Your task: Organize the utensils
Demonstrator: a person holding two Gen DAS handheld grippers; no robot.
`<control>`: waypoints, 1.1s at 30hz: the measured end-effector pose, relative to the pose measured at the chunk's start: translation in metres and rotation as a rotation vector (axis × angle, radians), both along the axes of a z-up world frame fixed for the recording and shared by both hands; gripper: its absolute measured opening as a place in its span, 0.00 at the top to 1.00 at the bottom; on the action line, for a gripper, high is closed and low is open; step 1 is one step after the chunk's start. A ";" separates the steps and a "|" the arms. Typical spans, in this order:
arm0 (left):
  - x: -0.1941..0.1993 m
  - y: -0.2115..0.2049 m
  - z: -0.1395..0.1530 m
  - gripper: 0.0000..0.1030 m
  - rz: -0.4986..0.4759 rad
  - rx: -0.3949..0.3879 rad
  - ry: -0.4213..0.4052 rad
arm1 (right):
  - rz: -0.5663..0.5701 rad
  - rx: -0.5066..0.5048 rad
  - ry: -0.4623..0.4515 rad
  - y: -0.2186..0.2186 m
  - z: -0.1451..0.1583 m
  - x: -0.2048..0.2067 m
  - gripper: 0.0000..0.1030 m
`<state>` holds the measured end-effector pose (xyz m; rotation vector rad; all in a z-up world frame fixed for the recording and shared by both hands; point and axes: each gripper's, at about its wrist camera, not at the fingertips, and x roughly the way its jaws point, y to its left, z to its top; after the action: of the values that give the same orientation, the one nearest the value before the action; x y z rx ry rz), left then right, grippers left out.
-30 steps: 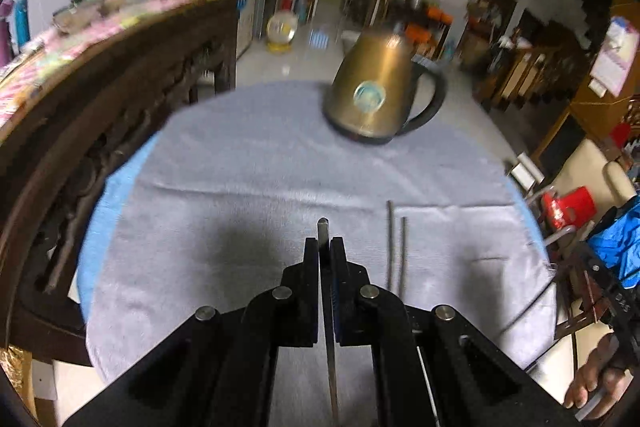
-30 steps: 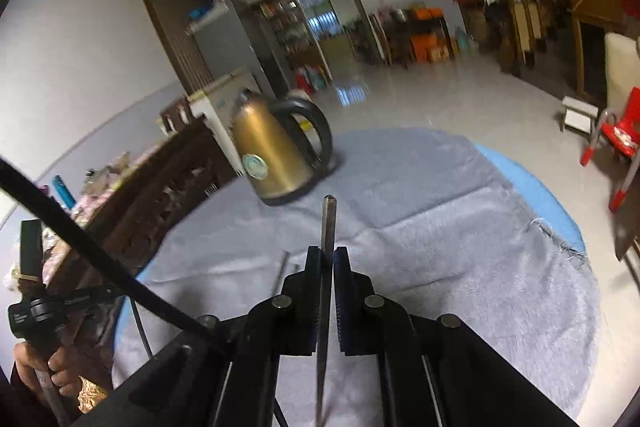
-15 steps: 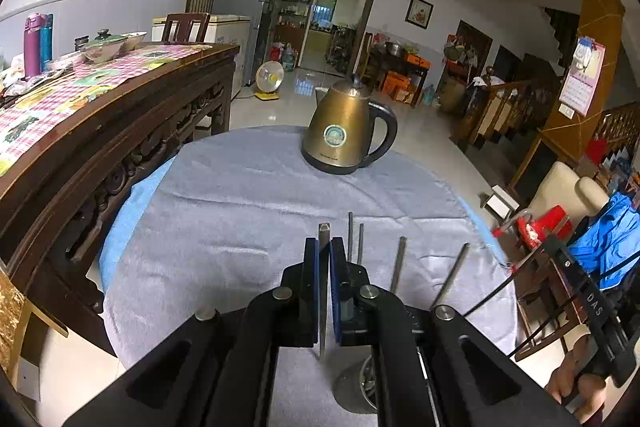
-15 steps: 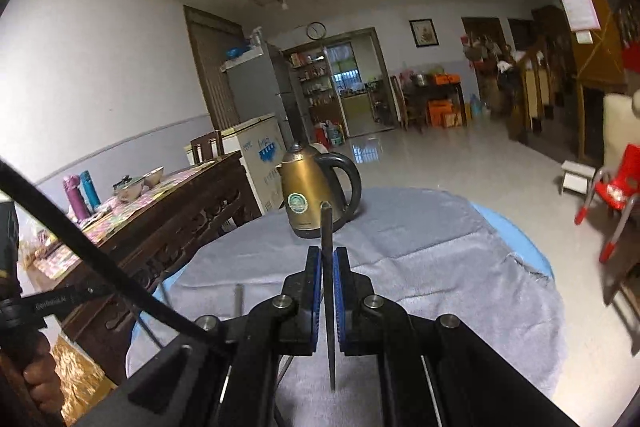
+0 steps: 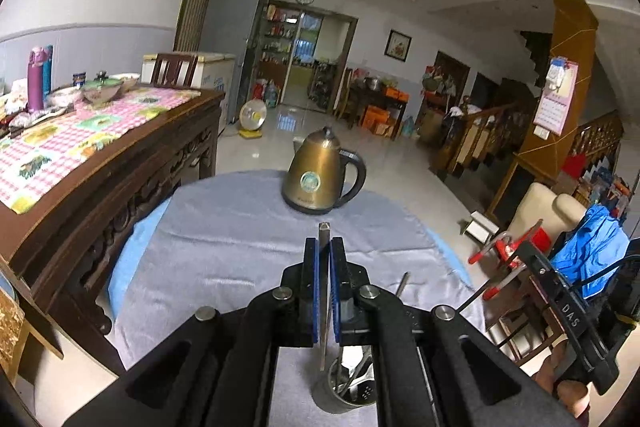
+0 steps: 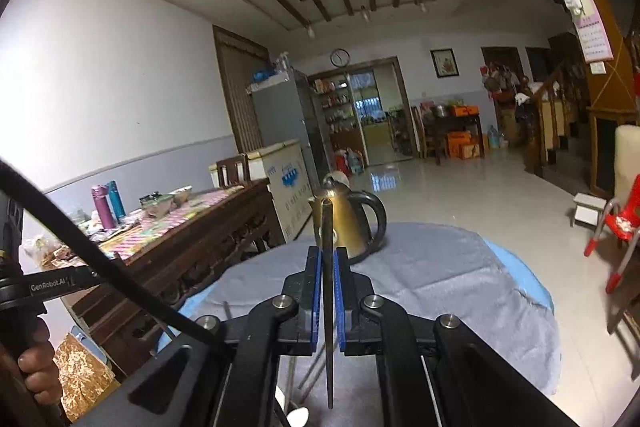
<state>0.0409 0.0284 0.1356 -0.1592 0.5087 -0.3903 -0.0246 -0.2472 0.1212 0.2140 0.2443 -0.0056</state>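
My left gripper (image 5: 323, 247) is shut on a thin metal utensil (image 5: 322, 233) that stands upright between the blue pads, its lower end just above a steel utensil holder (image 5: 345, 393) with several utensils inside. Another utensil handle (image 5: 402, 283) sticks up to the right. My right gripper (image 6: 327, 255) is shut on a dark thin utensil (image 6: 328, 291), held upright above the grey cloth (image 6: 460, 291). Loose utensils (image 6: 310, 371) lie on the cloth below it.
A brass electric kettle (image 5: 320, 177) stands at the far side of the round cloth-covered table (image 5: 224, 247). A carved wooden sideboard (image 5: 100, 163) with bowls and bottles runs along the left. Chairs and a blue garment (image 5: 592, 251) are on the right.
Both grippers have lifted and tilted upward with their utensils. The steel holder has come fully into the left wrist view, under the left utensil's lower end.
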 end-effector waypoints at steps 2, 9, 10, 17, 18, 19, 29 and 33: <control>-0.005 0.002 0.007 0.95 -0.010 -0.012 -0.020 | 0.006 -0.014 -0.026 0.005 0.007 -0.005 0.94; -0.018 -0.005 0.018 0.95 -0.059 -0.029 -0.048 | 0.040 -0.045 -0.100 0.022 0.026 -0.021 0.94; -0.019 -0.007 0.017 0.95 -0.063 -0.026 -0.046 | 0.047 -0.042 -0.107 0.024 0.027 -0.021 0.94; -0.012 -0.022 0.000 0.95 -0.088 -0.001 0.011 | 0.100 -0.034 -0.079 0.034 0.018 -0.013 0.94; -0.011 -0.023 -0.004 0.95 -0.086 0.004 0.020 | 0.104 -0.034 -0.071 0.037 0.016 -0.012 0.94; -0.010 -0.024 -0.006 0.95 -0.085 0.007 0.026 | 0.110 -0.035 -0.056 0.039 0.011 -0.010 0.94; -0.007 -0.026 -0.021 0.95 -0.077 0.018 0.066 | 0.124 -0.016 0.021 0.036 -0.017 -0.006 0.94; -0.007 -0.027 -0.022 0.95 -0.076 0.024 0.077 | 0.123 -0.010 0.034 0.035 -0.019 -0.008 0.94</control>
<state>0.0337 0.0009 0.1139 -0.1327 0.5959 -0.4533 -0.0326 -0.2127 0.1018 0.1888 0.2906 0.1116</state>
